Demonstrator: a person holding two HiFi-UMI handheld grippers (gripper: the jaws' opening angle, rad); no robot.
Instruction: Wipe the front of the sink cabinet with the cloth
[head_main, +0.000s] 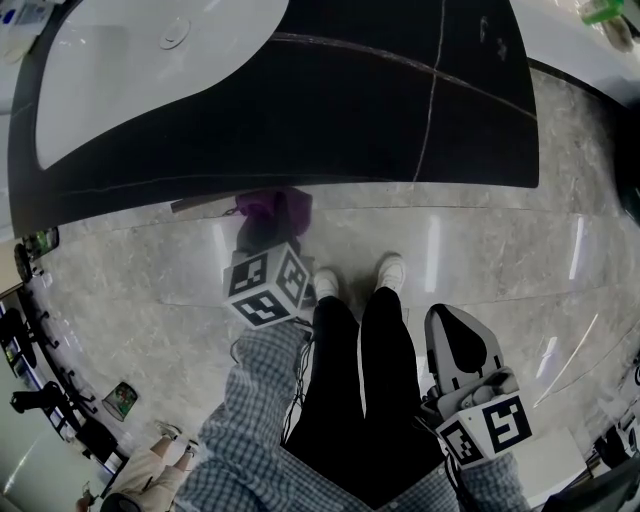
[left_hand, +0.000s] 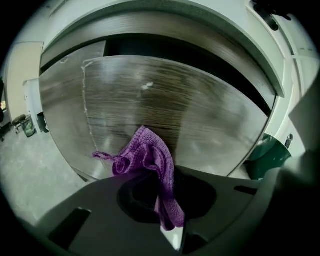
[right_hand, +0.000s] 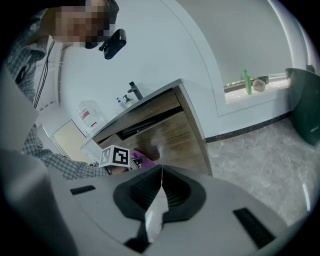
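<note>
With the jaws of our left gripper (left_hand: 168, 207) clenched on a bunched fold of the purple cloth (left_hand: 145, 156), which we judge soft, light and limp, its free end hangs by the sink cabinet front (left_hand: 200, 105), while the right gripper (right_hand: 159, 196) idles with its jaws pressed together, empty.

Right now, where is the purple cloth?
The purple cloth is clamped in the left hand-held gripper, right at the wooden cabinet front below the sink counter, left of centre in the head view.

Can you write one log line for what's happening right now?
left gripper: shut on purple cloth, at cabinet front | right gripper: shut, empty, away from cabinet
</note>
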